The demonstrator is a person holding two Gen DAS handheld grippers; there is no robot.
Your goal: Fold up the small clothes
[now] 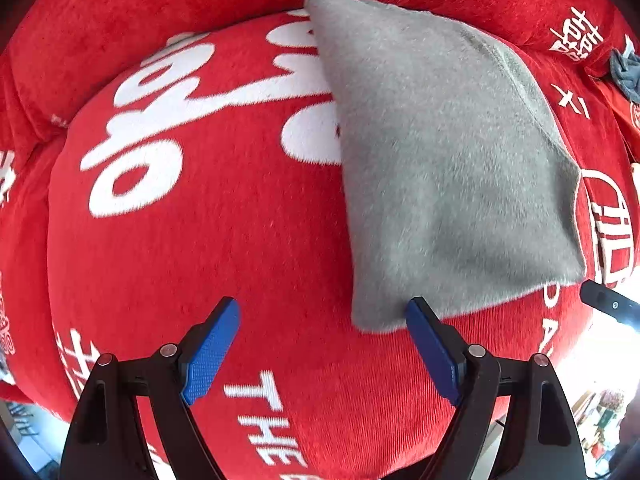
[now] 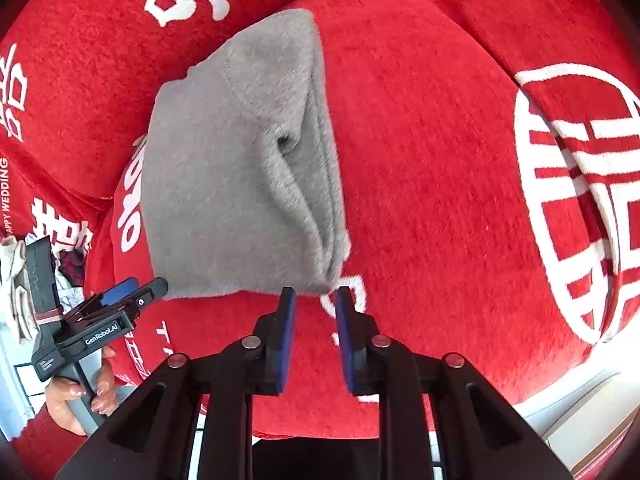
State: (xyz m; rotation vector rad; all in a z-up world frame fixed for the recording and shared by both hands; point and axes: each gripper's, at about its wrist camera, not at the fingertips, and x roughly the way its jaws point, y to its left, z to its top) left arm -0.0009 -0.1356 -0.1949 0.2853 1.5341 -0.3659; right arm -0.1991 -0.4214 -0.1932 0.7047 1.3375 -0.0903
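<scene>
Left tool [image 1: 322, 346] spread wide, empty, just short of grey cloth's [image 1: 440, 168] near corner. Right tool [image 2: 316, 308] narrowly parted, gripping nothing, at opposite near corner. Cloth lies folded, layered edge visible, on red cushion [image 2: 420, 140]. Judgement: fold largely done; perhaps another fold or tidying left.

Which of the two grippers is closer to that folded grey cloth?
Left, narrowly: the left gripper has one finger touching the grey cloth's near corner. The right gripper hovers just short of it.

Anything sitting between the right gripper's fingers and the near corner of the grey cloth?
Nothing: in the right wrist view only bare red cushion shows between the right gripper and the grey cloth corner just ahead.
</scene>
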